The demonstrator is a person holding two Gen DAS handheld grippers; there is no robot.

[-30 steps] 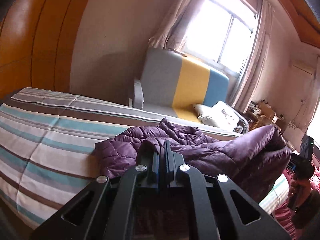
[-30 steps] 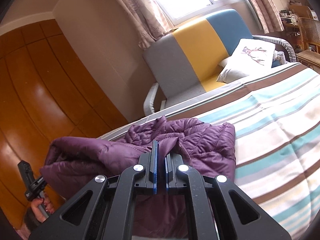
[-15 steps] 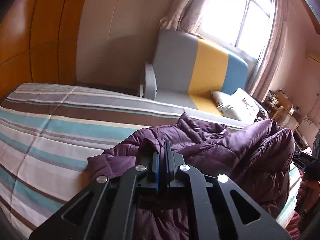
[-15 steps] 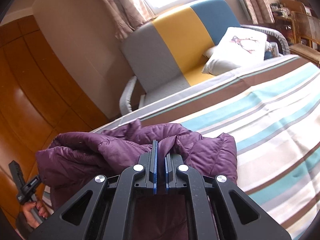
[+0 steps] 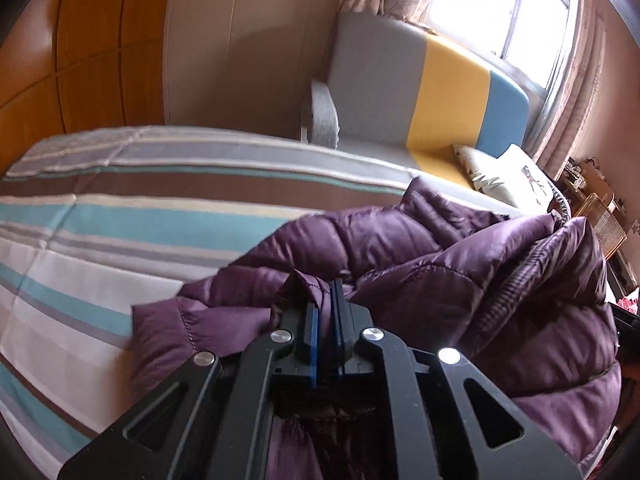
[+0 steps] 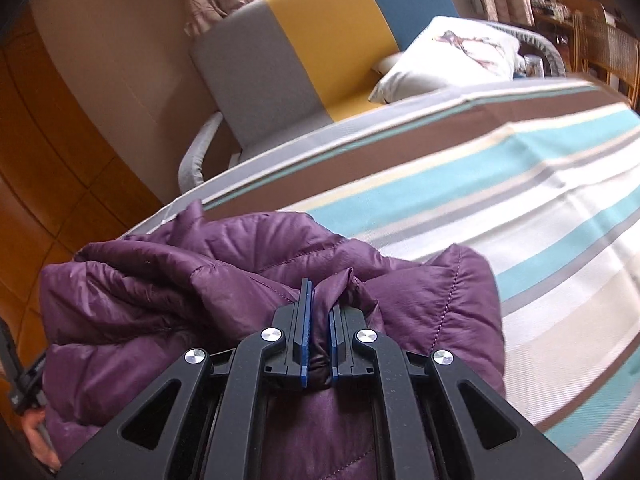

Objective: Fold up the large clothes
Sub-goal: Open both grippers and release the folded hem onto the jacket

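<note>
Purple jacket (image 5: 420,264) — bunched at the striped bed's (image 5: 100,240) near edge. Left gripper (image 5: 325,312) and right gripper (image 6: 319,312) each pinch a fold, fingers narrow. Bare bedding beyond — far side.

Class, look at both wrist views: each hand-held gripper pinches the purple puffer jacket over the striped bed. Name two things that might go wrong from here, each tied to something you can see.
1. Both the left hand-held gripper and the right hand-held gripper pinch only small bunched puckers of the slick purple jacket; a pucker may slip free.
2. The jacket is heaped and creased near the edge of the striped bed; it may land crooked or slide off.
</note>
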